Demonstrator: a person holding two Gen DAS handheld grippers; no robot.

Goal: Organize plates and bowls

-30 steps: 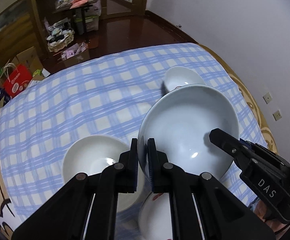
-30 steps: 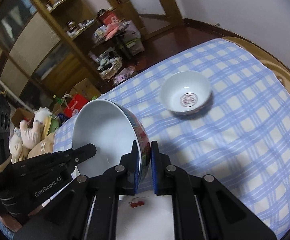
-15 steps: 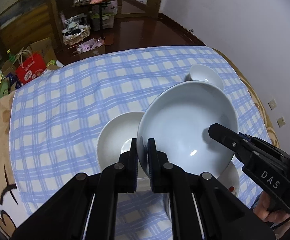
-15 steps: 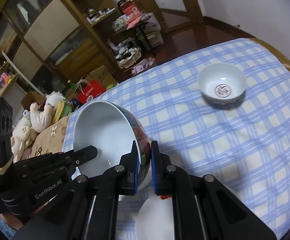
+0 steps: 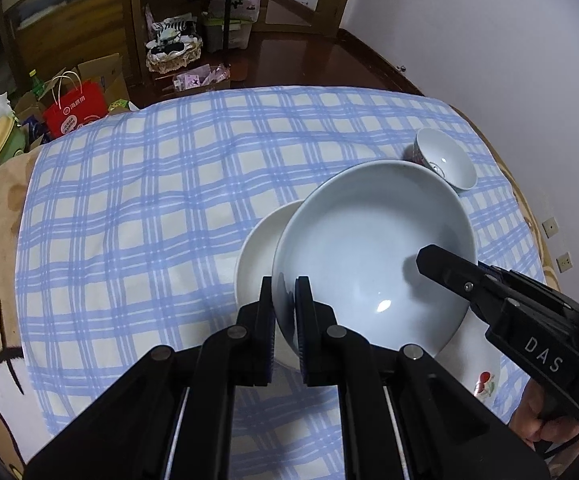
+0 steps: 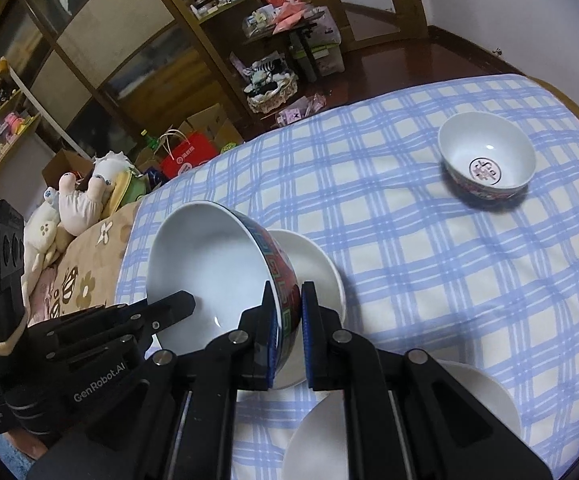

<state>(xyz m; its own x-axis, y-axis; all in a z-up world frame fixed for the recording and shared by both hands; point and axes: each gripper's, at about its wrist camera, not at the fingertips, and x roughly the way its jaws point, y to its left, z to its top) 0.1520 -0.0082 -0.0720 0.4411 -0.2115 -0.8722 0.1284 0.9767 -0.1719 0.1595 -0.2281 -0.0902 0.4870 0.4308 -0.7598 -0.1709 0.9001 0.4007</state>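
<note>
Both grippers hold one large bowl (image 5: 373, 256), white inside with a red and blue pattern outside (image 6: 281, 276). My left gripper (image 5: 285, 292) is shut on its near-left rim; my right gripper (image 6: 287, 300) is shut on the opposite rim. The bowl hangs tilted over a white plate (image 5: 257, 248), also seen in the right wrist view (image 6: 313, 256). A small patterned bowl (image 6: 487, 162) stands at the far right of the table, also in the left wrist view (image 5: 445, 158). A white dish (image 6: 317, 436) with a cherry print (image 5: 483, 384) lies at the near edge.
The table wears a blue checked cloth (image 5: 149, 200). Beyond its far edge are a dark wood floor, shelves, a red paper bag (image 5: 75, 108) and boxes. Plush toys (image 6: 77, 200) lie at the left. A white wall (image 5: 489, 40) runs along the right.
Both grippers have carried the large bowl across the table so that it now hangs over the white plate. The small patterned bowl has not moved.
</note>
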